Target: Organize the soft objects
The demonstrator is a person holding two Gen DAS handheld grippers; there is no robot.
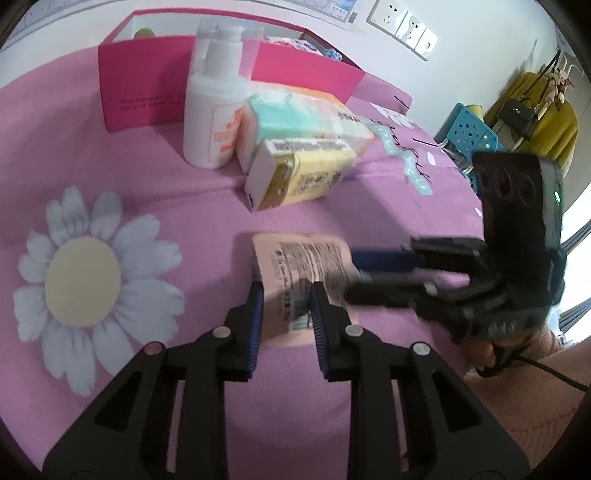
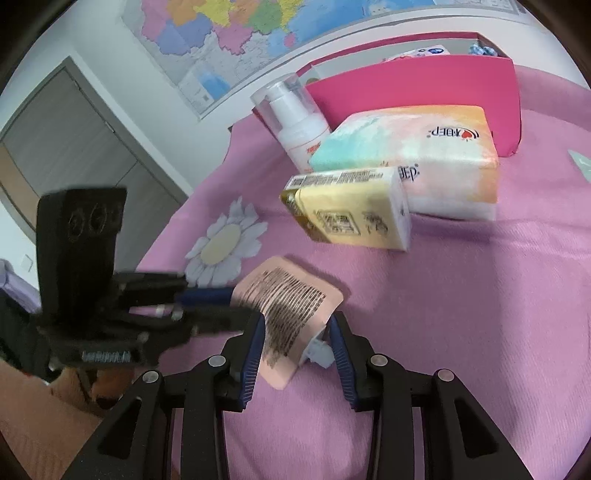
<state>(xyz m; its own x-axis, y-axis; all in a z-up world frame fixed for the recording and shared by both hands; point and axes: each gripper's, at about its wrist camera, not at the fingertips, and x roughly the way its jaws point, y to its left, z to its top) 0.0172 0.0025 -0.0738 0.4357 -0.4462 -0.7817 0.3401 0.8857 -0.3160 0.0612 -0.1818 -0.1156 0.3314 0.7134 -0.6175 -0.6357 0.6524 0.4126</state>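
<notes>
The pink packet (image 1: pixel 306 273) lies on the pink bedcover (image 1: pixel 147 177), printed side up, and both of your grippers meet at it. Your left gripper (image 1: pixel 286 306) is clamped on the packet's near edge, blue pads (image 1: pixel 256 314) pressed against it from both sides. Your right gripper (image 2: pixel 297 339) comes in from the other side with its jaws partly apart around the packet's corner; its left pad (image 2: pixel 255 354) touches the packet, while the right pad stands just clear of it, so it has no firm hold.

Just beyond the packet sits a yellow tissue pack (image 1: pixel 299 173), leaning against a larger pastel tissue pack (image 1: pixel 306 118). A white pump bottle (image 1: pixel 214 107) stands upright beside them, touching the larger pack. Behind all three is an open pink box (image 1: pixel 147 85) with some things inside, too hidden to name. A white daisy print (image 1: pixel 85 280) marks the bedcover near your left gripper. A map (image 2: pixel 229 33) hangs on the wall behind.
</notes>
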